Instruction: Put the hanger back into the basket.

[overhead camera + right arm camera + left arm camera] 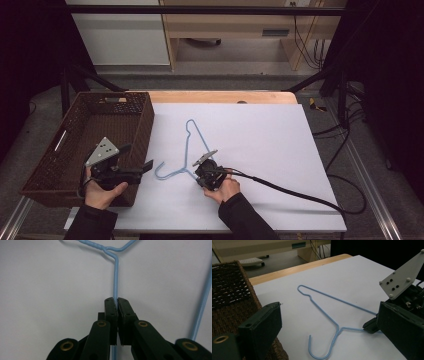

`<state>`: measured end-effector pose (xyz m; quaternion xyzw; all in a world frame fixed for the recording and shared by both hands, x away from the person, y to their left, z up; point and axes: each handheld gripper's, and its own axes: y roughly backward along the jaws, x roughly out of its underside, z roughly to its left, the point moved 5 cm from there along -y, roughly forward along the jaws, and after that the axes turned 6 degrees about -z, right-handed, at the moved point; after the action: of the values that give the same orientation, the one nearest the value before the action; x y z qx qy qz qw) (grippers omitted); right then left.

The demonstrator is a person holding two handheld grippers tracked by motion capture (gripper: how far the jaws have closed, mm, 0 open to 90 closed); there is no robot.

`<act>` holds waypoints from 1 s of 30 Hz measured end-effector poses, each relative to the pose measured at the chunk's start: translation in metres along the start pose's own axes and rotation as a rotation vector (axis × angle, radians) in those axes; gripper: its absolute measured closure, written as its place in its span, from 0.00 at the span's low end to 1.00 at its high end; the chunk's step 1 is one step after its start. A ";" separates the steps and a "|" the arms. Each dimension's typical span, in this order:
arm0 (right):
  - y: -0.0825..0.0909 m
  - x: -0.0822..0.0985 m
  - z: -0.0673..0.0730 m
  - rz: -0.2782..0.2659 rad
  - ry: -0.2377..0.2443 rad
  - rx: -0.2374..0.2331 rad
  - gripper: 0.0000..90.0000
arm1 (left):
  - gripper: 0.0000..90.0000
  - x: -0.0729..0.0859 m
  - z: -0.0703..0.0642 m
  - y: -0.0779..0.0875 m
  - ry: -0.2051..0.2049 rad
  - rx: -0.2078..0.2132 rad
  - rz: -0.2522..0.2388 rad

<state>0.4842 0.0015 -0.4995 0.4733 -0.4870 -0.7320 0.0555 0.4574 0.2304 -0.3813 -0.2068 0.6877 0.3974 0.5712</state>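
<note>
A light blue wire hanger (pixel 186 150) lies flat on the white table cover, its hook curling toward the basket. My right gripper (pixel 199 178) is shut on one of the hanger's shoulder wires just beside the twisted neck. In the right gripper view the pads (pixel 111 307) pinch the hanger (pixel 115 277) between them. My left gripper (pixel 137 157) hovers open and holds nothing, at the basket's near right corner. The left gripper view looks between its wide jaws at the hanger (pixel 324 312) and the right gripper (pixel 369 327).
A dark brown woven basket (pixel 144 125) with nothing in it stands at the table's left, its wall (pixel 229 290) close to my left gripper. The white cover (pixel 260 135) stretches right and far. A black cable (pixel 300 192) trails right from the right gripper.
</note>
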 end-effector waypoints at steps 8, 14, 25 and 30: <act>0.017 -0.009 -0.002 -0.036 -0.009 -0.020 0.98 | 0.06 -0.001 -0.001 0.002 0.004 0.002 -0.007; 0.028 -0.014 -0.006 -0.073 -0.017 -0.038 0.98 | 0.05 -0.002 -0.003 0.003 0.006 0.004 -0.013; 0.047 -0.019 -0.017 -0.136 -0.056 -0.063 0.98 | 0.04 0.003 -0.007 0.007 0.020 0.006 -0.007; 0.054 -0.020 -0.022 -0.166 -0.063 -0.075 0.98 | 0.04 0.011 -0.012 0.008 0.035 0.021 0.008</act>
<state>0.4910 -0.0306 -0.4471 0.4863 -0.4199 -0.7662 -0.0033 0.4408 0.2275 -0.3886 -0.2050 0.7025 0.3889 0.5597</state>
